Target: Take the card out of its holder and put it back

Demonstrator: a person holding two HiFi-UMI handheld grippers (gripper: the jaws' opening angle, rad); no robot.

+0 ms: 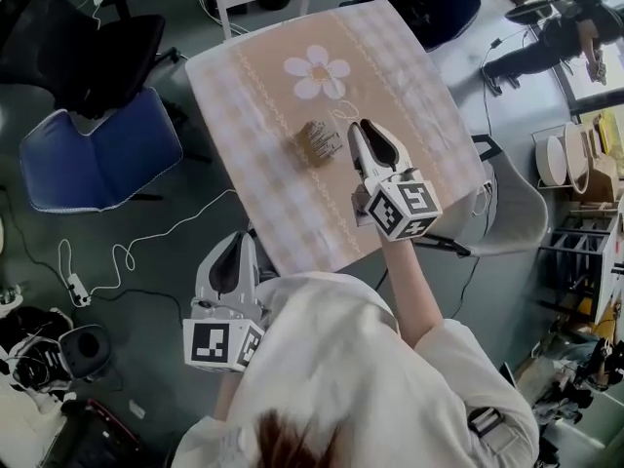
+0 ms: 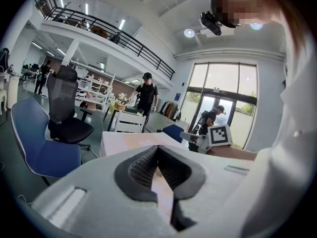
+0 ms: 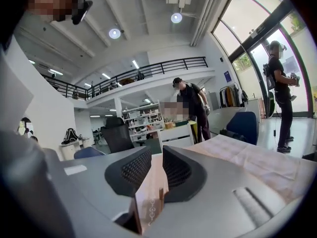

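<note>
My right gripper (image 3: 157, 153) has its jaws apart, with a clear gap between the ribbed pads and nothing pressed in it. Through that gap the beige, lace-printed tablecloth (image 1: 253, 86) shows below. The brown card holder (image 1: 319, 141) stands on that cloth just to the left of these jaw tips, close beside them but apart. It is nearer to me than the printed white flower (image 1: 317, 71), which lies ahead of the jaws. The card itself I cannot tell from its holder in this blur. My left gripper (image 2: 158, 148) has its jaws together at the tips, with nothing in them. It hangs off the table's near edge, well apart from the holder, which sits ahead and to the right of these jaws.
</note>
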